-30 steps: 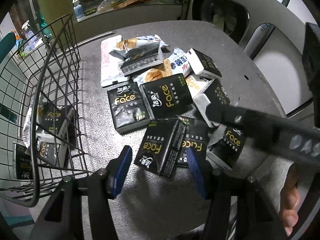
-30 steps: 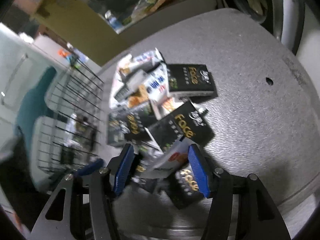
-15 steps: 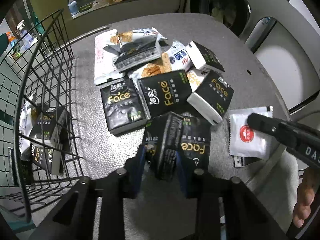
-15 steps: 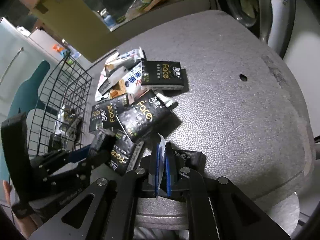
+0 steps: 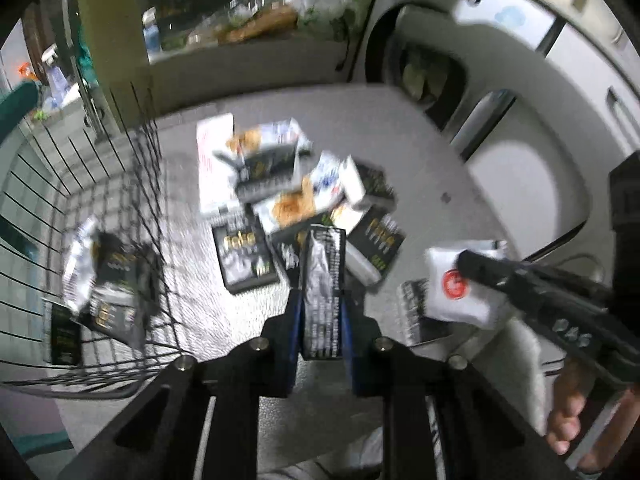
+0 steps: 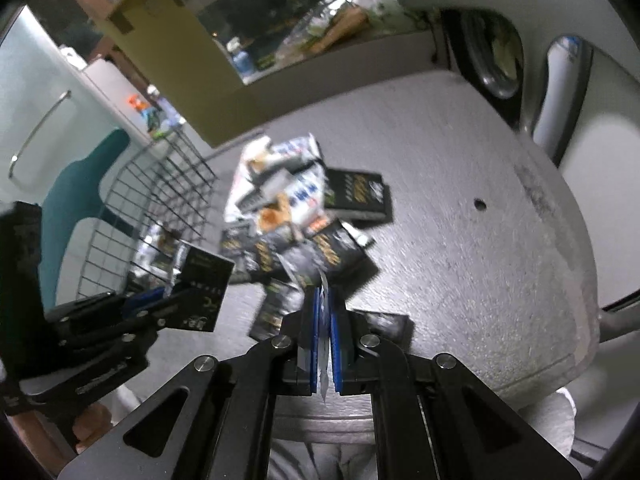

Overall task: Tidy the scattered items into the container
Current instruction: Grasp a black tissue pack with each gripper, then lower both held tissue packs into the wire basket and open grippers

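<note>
The black tissue pack [image 5: 322,280] is clamped on edge in the left hand-held gripper [image 5: 320,304], lifted clear of the pile [image 5: 296,200] of packs and snack sachets on the grey worktop [image 6: 460,200]. The right hand-held gripper [image 6: 324,340] is pinched tight on a thin white sachet [image 5: 456,284], also off the surface. The wire basket [image 5: 120,208] stands at the worktop's left side, already holding a few packs.

To do this step well, I'd judge each load should travel above the basket's rim before release, the left one first since it is nearer, so the two tools do not cross. The sachet is limp and held by a margin, so move it steadily. Open room lies right of the pile; the worktop's near edge is close under both tools, so a drop here could fall off
</note>
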A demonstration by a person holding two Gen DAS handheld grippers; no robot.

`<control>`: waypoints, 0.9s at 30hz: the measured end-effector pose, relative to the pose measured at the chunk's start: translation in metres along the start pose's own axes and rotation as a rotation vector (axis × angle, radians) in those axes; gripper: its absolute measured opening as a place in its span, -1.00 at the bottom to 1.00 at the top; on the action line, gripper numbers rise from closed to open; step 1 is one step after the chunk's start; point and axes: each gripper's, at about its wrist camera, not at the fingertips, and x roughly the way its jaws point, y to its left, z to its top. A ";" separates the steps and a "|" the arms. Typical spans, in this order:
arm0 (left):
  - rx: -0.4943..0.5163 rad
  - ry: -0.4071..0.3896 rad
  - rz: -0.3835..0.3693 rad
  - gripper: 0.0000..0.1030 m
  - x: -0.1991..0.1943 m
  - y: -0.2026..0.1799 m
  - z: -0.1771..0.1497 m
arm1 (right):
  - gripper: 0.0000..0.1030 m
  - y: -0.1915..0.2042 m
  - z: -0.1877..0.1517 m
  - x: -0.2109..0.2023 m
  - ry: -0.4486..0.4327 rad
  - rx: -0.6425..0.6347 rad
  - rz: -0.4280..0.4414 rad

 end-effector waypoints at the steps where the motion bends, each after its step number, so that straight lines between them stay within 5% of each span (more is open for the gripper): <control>1: 0.000 -0.023 -0.003 -0.64 -0.012 0.000 0.002 | -0.88 0.008 0.004 -0.005 -0.010 -0.014 0.010; 5: -0.040 -0.107 0.036 -0.64 -0.065 0.018 0.013 | -0.88 0.054 0.025 -0.025 -0.065 -0.093 0.069; 9: -0.118 -0.142 0.150 -0.63 -0.103 0.060 0.020 | -0.88 0.118 0.043 -0.023 -0.082 -0.191 0.165; 15: -0.227 -0.113 0.225 -0.64 -0.107 0.122 0.007 | -0.88 0.201 0.038 0.028 -0.005 -0.310 0.262; 27: -0.287 -0.050 0.239 -0.61 -0.084 0.154 -0.008 | -0.86 0.211 0.022 0.073 0.081 -0.282 0.248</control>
